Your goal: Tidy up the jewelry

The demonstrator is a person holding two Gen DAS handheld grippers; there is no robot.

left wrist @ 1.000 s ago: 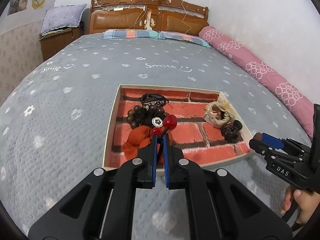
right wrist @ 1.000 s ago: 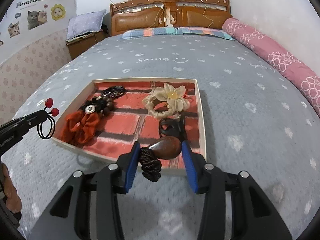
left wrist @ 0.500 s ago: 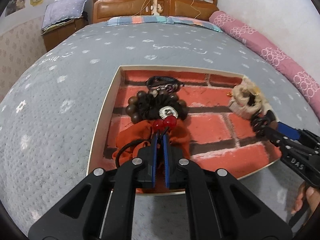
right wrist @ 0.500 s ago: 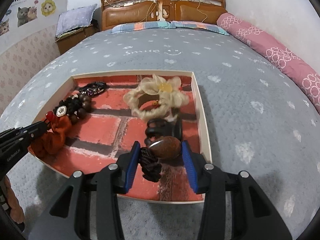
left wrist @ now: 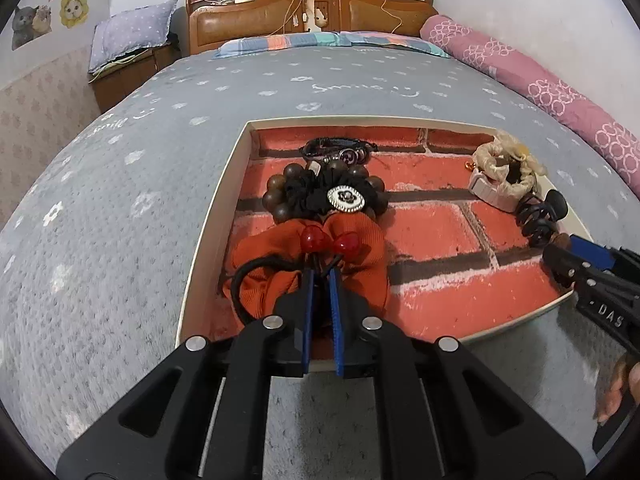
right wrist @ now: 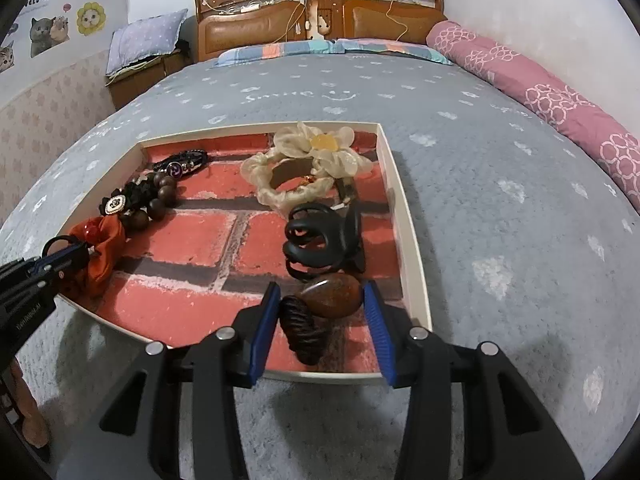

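Note:
A shallow tray (left wrist: 208, 232) (right wrist: 412, 240) with a brick-pattern floor lies on the bed. My left gripper (left wrist: 321, 270) is shut on a black hair tie with two red beads (left wrist: 310, 238), held low over an orange scrunchie (left wrist: 360, 256) at the tray's near left. My right gripper (right wrist: 318, 294) is shut on a brown oval bead hair tie (right wrist: 332, 294) over the tray's near right corner, just in front of a black claw clip (right wrist: 320, 240). The tray also holds a cream flower scrunchie (right wrist: 308, 160), wooden beads with a black bow (left wrist: 320, 196) and a black bracelet (left wrist: 340, 148).
The grey bedspread (left wrist: 120, 184) surrounds the tray. A rolled pink quilt (right wrist: 560, 100) lies along the right wall. A wooden headboard (left wrist: 308, 12) and pillows are at the far end. A bedside cabinet (left wrist: 124, 76) stands at the far left.
Both grippers have moved forward and down over the tray. The red-bead tie now hangs over the orange scrunchie; the brown bead tie is now inside the tray's near right corner.

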